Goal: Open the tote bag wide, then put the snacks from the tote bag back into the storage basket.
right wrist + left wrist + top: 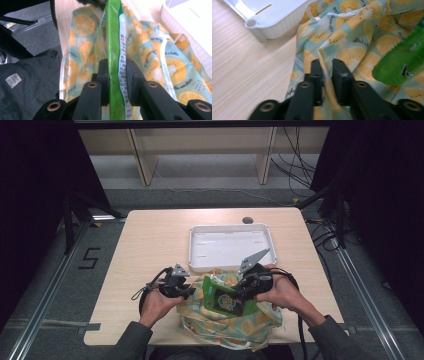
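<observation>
Near the front edge of the wooden table [150, 240], seen from the high view, a fruit-print cloth bag [250, 325] lay crumpled, spilling slightly over that edge. Behind it, toward the middle of the table and touching the cloth's far side, sat a white plastic tray [200, 245]. A person's left hand [157, 302] held the left gripper [189, 291] at the cloth's left edge. Their right hand [282, 292] held the right gripper [239, 295], which gripped a green snack packet [222, 297] standing tilted above the cloth.

From the left gripper view, the two black jaws stood close together, clamped on a raised fold of the fruit-print cloth bag [352, 37] between them. The cloth showed orange slices on pale teal. The tray's corner [262, 30] lay at upper left on bare wood, and the green packet's serrated edge [402, 62] hung at right, above the cloth.

From the right gripper view, the jaws were clamped on the green snack packet [113, 50], which rose edge-on between them, small print running down its side. The fruit-print cloth [160, 62] spread beneath and behind it. A grey sleeve [22, 80] lay at lower left, and the tray's rim [175, 15] showed at upper right.
</observation>
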A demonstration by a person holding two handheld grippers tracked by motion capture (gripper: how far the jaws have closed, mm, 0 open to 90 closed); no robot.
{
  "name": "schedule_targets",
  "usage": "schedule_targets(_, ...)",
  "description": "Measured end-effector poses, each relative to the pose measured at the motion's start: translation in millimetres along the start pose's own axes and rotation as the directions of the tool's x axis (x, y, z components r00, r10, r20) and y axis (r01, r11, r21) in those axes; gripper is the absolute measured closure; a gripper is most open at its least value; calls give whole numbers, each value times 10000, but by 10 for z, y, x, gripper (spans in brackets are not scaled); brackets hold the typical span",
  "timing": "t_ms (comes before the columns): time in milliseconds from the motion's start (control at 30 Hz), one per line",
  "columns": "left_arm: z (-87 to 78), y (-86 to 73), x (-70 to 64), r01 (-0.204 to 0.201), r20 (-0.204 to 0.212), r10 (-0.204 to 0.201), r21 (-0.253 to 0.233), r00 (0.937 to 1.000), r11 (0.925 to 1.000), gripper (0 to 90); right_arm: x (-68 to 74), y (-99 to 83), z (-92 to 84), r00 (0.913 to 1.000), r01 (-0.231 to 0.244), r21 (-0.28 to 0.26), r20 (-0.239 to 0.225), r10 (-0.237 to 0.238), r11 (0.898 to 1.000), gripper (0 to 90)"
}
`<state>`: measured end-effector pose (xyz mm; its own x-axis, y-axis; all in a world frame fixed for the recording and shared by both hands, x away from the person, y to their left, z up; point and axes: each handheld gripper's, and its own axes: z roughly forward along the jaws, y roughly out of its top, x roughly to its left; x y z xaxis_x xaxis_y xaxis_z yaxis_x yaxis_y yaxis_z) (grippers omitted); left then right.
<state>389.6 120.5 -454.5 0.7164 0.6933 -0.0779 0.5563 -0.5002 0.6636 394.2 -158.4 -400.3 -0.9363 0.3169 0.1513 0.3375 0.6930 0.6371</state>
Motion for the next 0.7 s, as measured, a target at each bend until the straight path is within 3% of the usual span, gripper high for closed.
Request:
schedule_targets(33, -73, 21, -17, 152, 127, -148, -272, 9998, 9995, 639, -2, 13, -32, 10000, 23, -67, -21, -23, 10000, 770)
schedule_targets(133, -146, 32, -41, 295, 111, -288, -681, 9995, 9972, 558, 6, 33, -59, 9998, -137, -208, -166, 134, 9997, 770)
schedule_targets(167, -227, 35, -61, 440, 109, -433, -853, 9990, 9954, 484, 8, 50, -91, 9998, -149, -303, -162, 144, 9994, 770)
schedule_targets(233, -267, 31, -67, 507, 138, -496, -976, 9987, 9939, 464, 16, 59, -113, 9995, -284, -356, -133, 280, 9990, 770)
schedule_targets(367, -418, -2, -116, 673, 311, -633, -1543, 9975, 9857, 402, 16, 98, -208, 10000, -67, -725, -70, 62, 9973, 770)
schedule_targets(467, -520, -34, -160, 761, 170, -743, -1859, 9971, 9796, 359, -4, 122, -341, 9999, -110, -1077, 22, 113, 9941, 770)
schedule_targets(567, -583, -81, -222, 671, 56, -673, -1952, 9977, 9785, 298, -21, 129, -404, 9998, -155, -1239, 103, 169, 9922, 770)
schedule_targets(633, -603, -108, -248, 303, 158, -278, -1911, 9995, 9811, 287, -51, 134, -490, 9996, -150, -1552, 206, 184, 9878, 770)
schedule_targets(700, -605, -139, -304, 451, 157, -429, -1899, 9990, 9808, 269, -65, 144, -548, 9994, -188, -1707, 254, 234, 9851, 770)
